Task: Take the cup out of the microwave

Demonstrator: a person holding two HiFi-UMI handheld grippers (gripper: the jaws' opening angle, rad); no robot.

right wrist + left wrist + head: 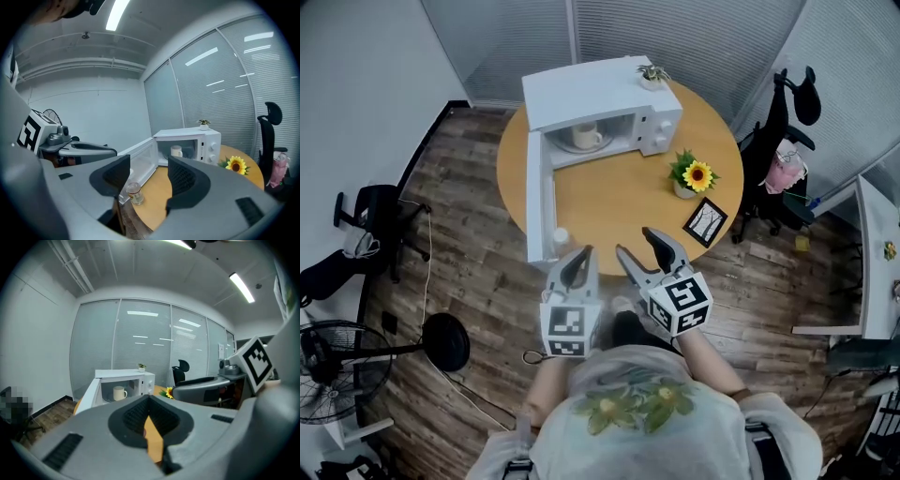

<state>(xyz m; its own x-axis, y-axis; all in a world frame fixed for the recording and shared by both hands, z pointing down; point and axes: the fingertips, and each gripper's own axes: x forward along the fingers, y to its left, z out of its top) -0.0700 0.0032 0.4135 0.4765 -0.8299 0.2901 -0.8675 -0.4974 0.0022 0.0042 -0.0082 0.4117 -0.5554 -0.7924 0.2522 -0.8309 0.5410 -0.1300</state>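
The cup sits upper centre of the head view, inside the open microwave. My left gripper is clenched on nothing and my right gripper is spread wide, empty. The cup is probably ceramic: stiff, slick, breakable. I'd pinch the rim wall.

Cup sat in the open microwave
White and upright, it stood mid-cavity; the white microwave's door was swung fully open.
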